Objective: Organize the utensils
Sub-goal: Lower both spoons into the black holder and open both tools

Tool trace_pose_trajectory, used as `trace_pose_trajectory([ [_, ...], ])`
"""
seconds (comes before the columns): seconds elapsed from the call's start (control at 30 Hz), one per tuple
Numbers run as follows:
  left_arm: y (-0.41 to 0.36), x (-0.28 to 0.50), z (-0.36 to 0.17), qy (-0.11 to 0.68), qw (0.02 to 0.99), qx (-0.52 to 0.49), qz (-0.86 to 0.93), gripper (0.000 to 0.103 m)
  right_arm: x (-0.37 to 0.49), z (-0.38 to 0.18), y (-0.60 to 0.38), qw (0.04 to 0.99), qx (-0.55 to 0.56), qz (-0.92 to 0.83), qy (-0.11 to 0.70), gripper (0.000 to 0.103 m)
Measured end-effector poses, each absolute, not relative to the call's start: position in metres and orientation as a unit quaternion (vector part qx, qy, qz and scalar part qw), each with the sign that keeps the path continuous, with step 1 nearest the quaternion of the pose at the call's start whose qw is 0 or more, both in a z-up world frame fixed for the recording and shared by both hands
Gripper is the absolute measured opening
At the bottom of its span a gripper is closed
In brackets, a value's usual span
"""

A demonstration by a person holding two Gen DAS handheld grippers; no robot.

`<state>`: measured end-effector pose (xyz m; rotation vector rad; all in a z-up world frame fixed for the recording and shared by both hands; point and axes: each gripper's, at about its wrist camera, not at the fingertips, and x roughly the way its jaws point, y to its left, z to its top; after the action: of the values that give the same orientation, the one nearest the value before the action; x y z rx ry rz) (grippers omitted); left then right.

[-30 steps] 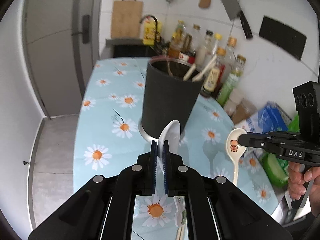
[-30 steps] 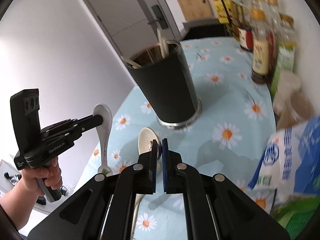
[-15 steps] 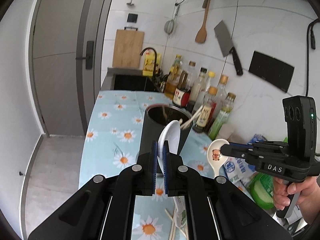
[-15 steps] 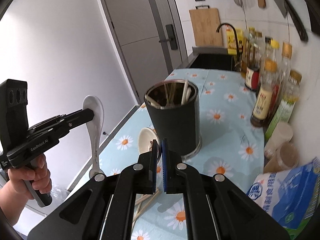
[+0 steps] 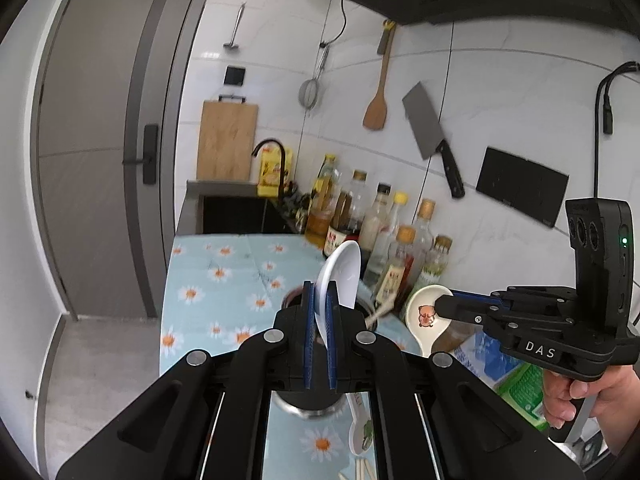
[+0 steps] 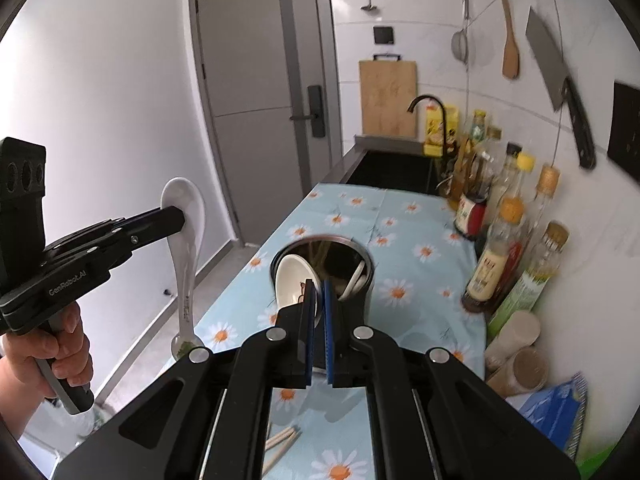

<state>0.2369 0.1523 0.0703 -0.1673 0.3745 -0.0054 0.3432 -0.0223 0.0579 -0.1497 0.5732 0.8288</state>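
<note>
Left tongs (image 5: 319,312) grip a plain white ceramic spoon (image 5: 339,276); right tongs (image 6: 318,304) clamp a bear-printed ceramic spoon (image 6: 294,285) above the black cylindrical holder (image 6: 362,258) on the daisy-patterned bench (image 6: 416,236). Sauce bottles (image 6: 500,248) crowd the right.

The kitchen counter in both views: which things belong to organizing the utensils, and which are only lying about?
Job: plain white spoon in left gripper; bear-print spoon in right gripper; black holder; loose chopsticks.
Lying about: sauce bottles; cleaver; cutting board; wooden spatula.
</note>
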Motion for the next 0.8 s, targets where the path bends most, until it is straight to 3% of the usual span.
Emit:
trace_pose_trajectory([
  [0.53, 0.182, 0.282, 0.103, 0.113, 0.990, -0.079, -0.021, 0.004, 0.382, 0.126, -0.002, 0.919, -0.058, 0.332, 0.203, 0.005],
  [0.8, 0.192, 0.303, 0.103, 0.087, 0.993, -0.080, -0.023, 0.004, 0.410, 0.127, 0.015, 0.925, -0.053, 0.319, 0.197, 0.005],
])
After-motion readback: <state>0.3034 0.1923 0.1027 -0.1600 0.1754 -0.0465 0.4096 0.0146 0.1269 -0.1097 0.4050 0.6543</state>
